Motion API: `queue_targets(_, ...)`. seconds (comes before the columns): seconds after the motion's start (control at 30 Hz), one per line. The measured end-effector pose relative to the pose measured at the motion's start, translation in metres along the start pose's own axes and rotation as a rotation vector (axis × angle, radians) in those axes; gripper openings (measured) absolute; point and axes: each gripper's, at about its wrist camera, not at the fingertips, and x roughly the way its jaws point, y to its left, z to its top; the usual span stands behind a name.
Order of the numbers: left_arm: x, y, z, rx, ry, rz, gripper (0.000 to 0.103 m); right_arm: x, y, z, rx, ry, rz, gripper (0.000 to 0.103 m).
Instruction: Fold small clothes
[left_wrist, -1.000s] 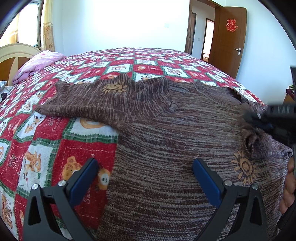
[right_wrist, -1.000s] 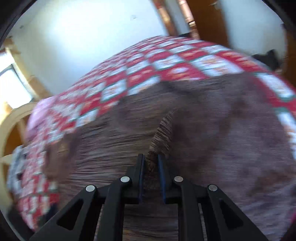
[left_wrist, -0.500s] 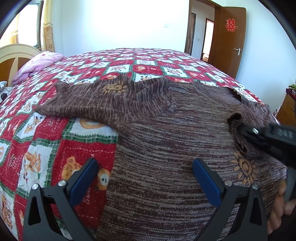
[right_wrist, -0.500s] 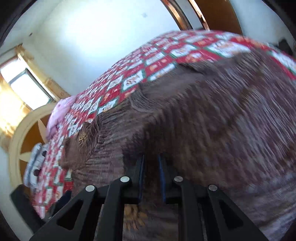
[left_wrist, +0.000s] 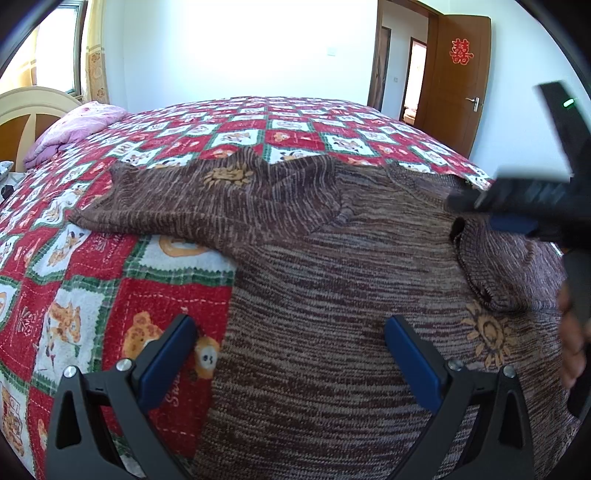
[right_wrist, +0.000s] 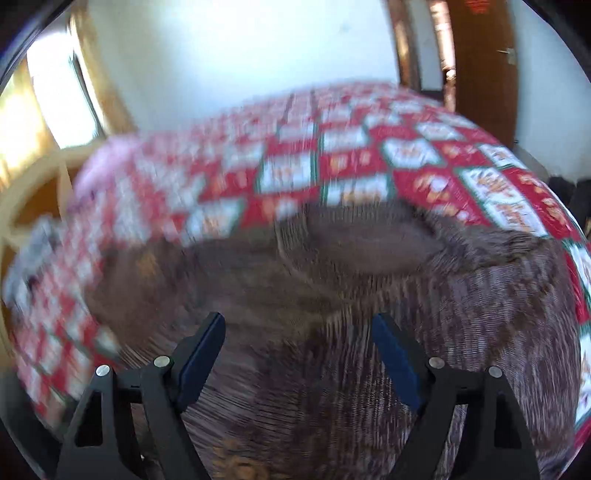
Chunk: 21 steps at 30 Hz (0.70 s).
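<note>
A bed covered by a red, white and green patchwork quilt (left_wrist: 110, 295) printed with small animal figures carries everything. A brown striped knit sweater (left_wrist: 314, 295) lies spread on the near side of the quilt, its left sleeve (left_wrist: 177, 206) stretched flat toward the headboard side and its right sleeve (left_wrist: 491, 266) folded in over the body; orange sun motifs show on the knit. At the far left end of the bed, by the headboard, a pink bundle of bedding (left_wrist: 74, 129) rests on the quilt.

A red double-happiness character 囍 (left_wrist: 461, 51) sits on the brown door (left_wrist: 458, 103), far ahead-right of the left gripper (left_wrist: 291, 354). Script on the quilt (left_wrist: 110, 280) beside its left finger is too small to read.
</note>
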Motion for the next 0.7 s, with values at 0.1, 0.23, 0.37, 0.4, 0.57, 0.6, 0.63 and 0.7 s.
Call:
queue_targets(0.1,0.0,0.0,0.0,-0.001,0.001,-0.002,0.103,0.021,0.009,-0.007,-0.098,0.075,-0.068,0.06)
queue_targets(0.23,0.0,0.0,-0.001,-0.001,-0.002,-0.002,0.103,0.012,-0.008,-0.005,-0.025,0.058,-0.086,0.019)
queue_targets(0.37,-0.001,0.0,-0.002,-0.002,-0.006,-0.005,0.103,-0.011,-0.067,-0.009,0.376,-0.123,0.239,0.021)
queue_targets(0.4,0.0,-0.001,-0.001,-0.001,-0.007,-0.005,0.103,-0.013,-0.075,-0.013,0.445,-0.16,0.3,0.022)
queue_targets(0.57,-0.001,0.0,-0.002,-0.002,-0.007,-0.005,0.103,0.001,-0.073,-0.024,0.535,-0.161,0.508,0.083)
queue_targets(0.6,0.0,-0.001,-0.002,-0.002,-0.007,-0.005,0.103,-0.003,-0.07,-0.024,0.518,-0.17,0.494,0.083)
queue_targets(0.63,0.0,-0.001,-0.002,-0.002,-0.007,-0.005,0.103,-0.008,-0.069,-0.025,0.505,-0.184,0.457,0.083)
queue_targets(0.7,-0.001,0.0,-0.002,-0.002,-0.007,-0.005,0.103,-0.02,-0.068,-0.027,0.481,-0.188,0.359,0.081)
